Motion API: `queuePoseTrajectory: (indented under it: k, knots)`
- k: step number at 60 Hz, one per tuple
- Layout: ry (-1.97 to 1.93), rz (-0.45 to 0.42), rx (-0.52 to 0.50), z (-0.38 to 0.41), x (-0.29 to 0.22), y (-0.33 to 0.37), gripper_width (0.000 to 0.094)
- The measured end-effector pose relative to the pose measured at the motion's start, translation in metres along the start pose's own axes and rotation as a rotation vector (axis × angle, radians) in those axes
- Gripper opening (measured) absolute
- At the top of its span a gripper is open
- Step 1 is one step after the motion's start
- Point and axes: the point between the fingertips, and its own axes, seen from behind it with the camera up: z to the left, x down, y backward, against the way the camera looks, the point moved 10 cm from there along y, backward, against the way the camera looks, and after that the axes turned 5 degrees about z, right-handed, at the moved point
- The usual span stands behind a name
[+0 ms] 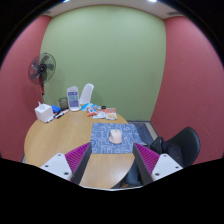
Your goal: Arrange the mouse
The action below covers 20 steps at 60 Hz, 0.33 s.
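Note:
A pale pinkish mouse (pixel 116 135) lies on a blue patterned mouse mat (pixel 113 138) on the round wooden table (pixel 60 140). My gripper (pixel 112 158) hovers above the table's near edge, well short of the mouse. Its two fingers with magenta pads (pixel 76 155) stand wide apart with nothing between them. The mouse is ahead of the fingers, roughly centred between them.
At the table's far side stand a black fan (pixel 42 70), a white box (pixel 44 112), a dark jar (pixel 72 98), a white upright item (pixel 86 94) and small clutter. A black chair (pixel 182 145) stands right of the table. Green and red walls stand behind.

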Motion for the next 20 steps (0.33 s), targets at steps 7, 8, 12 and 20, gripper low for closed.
queuePoseTrajectory:
  k: [7,8,12,20]
  knots:
    - [0.003,-0.001,-0.002,0.009,0.009,0.017,0.0842]
    - [0.004,-0.002,-0.003,0.010,0.010,0.019,0.0846]
    - [0.011,-0.012,-0.001,0.011,0.008,0.025,0.0842]
    - [0.021,-0.022,0.010,0.006,0.002,0.031,0.0841]
